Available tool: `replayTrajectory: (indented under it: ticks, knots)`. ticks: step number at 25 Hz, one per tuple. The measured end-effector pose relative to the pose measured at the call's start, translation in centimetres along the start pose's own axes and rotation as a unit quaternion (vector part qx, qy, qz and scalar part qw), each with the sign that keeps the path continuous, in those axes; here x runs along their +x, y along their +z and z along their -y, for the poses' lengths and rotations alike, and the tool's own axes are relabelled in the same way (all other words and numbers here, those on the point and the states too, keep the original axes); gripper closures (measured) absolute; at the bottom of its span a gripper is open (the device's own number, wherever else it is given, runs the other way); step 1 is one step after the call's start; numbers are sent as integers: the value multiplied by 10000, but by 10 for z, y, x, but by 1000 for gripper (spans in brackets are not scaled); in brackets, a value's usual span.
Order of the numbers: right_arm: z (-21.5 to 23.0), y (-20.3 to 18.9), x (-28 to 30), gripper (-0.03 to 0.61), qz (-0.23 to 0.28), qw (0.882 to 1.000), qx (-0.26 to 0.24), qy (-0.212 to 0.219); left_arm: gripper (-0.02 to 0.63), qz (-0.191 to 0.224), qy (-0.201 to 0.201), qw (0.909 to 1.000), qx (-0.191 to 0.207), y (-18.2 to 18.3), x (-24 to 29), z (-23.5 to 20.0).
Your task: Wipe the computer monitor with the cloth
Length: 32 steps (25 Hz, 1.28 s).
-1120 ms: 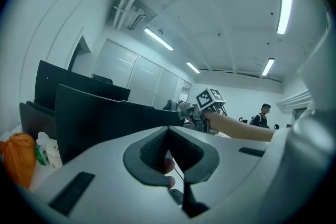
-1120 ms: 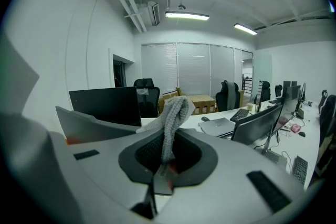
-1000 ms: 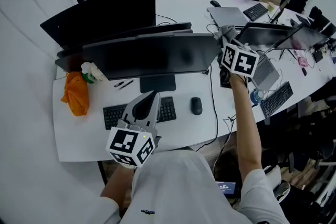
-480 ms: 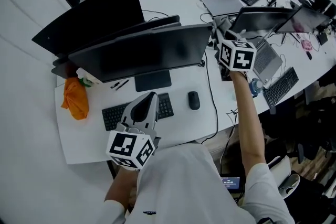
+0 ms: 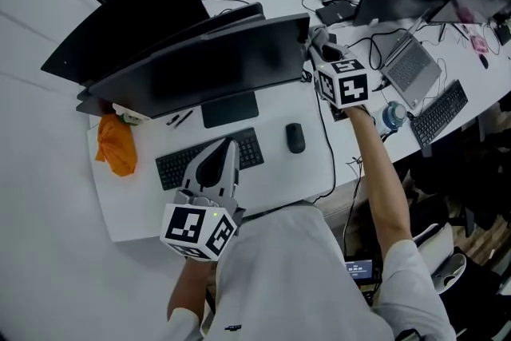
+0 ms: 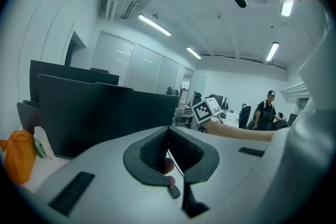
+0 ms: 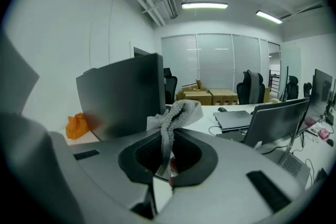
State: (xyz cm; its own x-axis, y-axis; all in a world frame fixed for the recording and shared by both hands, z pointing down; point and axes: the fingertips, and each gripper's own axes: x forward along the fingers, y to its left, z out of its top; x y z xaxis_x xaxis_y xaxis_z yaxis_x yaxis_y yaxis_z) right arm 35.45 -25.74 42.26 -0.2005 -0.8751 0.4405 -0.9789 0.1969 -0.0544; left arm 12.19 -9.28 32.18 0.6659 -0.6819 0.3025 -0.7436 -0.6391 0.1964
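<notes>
Grips a grey knitted cloth (image 7: 176, 113) in the right gripper (image 5: 322, 45), jaws shut narrow on a hanging strand, the loose bunch standing up above them. Reaches with that arm stretched forward to the right-hand end of the wide black computer monitor (image 5: 207, 72). Puts the cloth just beside the screen's right edge in the right gripper view; cannot tell whether fabric and screen touch.

Holds the left gripper (image 5: 229, 146) low and near the body, well apart from the right one, jaws pressed together on nothing. Points it toward the screen's dark face, which fills the left half of the left gripper view. Overlaps, in the head view, the middle of a flat black keyboard (image 5: 169, 169).

Stands at a white desk (image 5: 128, 204). On it, right of the keyboard, a small black mouse (image 5: 295, 137). At the left end, beside the monitor's lower left corner, a crumpled orange bundle (image 5: 116, 144). Behind the main screen, a second black monitor (image 5: 136, 20), angled away. Farther right on the long table, past the right gripper, an open grey laptop (image 5: 407, 64).
</notes>
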Motion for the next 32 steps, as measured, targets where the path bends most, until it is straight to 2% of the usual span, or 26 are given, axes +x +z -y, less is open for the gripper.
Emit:
replayTrajectory:
  ticks: [10,15,27,32]
  knots:
    - [2,-56,32,554,-548,9979,-295,164,600,-182,79,9997,-131,-22,8,10]
    - [2,-94,48,554,-890,9954,-250,245,600,-296,116,9993,-188,-31,12,12]
    - [3,-158,76,554,-1397,9893,-398,125,600,-583,157,9976,-330,-65,22,3]
    - [5,-177,84,554,-1456,9893,31,103,600,-664,195,9967,-433,-76,24,-6]
